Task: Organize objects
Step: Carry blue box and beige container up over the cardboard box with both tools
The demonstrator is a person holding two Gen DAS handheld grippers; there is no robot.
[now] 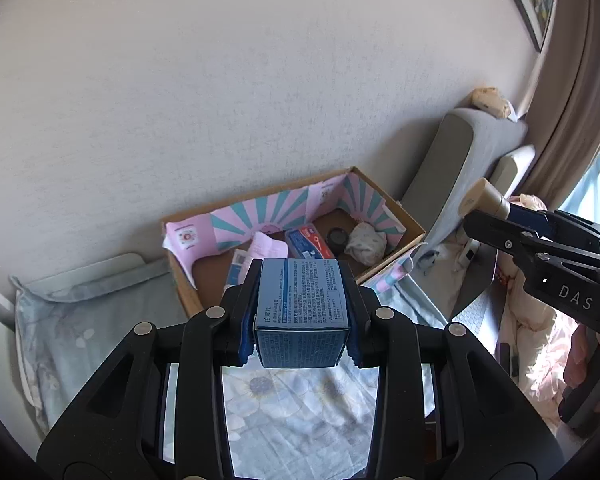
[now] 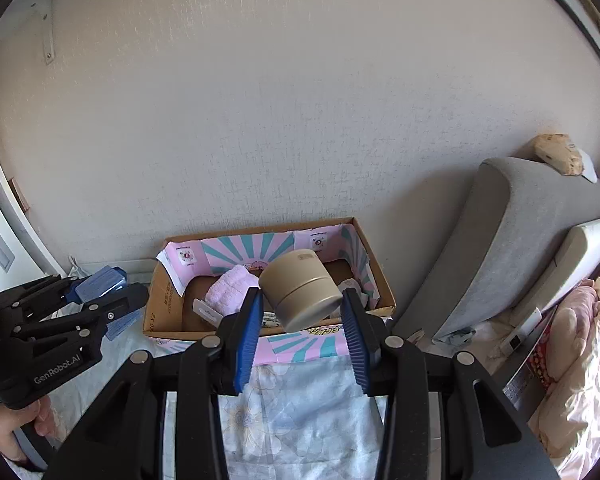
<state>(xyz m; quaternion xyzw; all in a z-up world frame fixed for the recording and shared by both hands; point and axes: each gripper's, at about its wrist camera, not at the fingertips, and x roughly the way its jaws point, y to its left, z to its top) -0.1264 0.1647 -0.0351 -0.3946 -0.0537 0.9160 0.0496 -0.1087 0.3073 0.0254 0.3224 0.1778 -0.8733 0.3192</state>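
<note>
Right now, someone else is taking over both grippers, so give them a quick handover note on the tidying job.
Left gripper: shut on a blue carton, held in the air short of the cardboard box.
Right gripper: shut on a tan round tin, tilted, also in front of the box.
Already in the box: pink cloth, red-and-blue packet, dark round lid, white bundled cloth.
Left to do: carry both items over the rim, set them in a free spot, release. Whether more items wait elsewhere is not visible.
</note>
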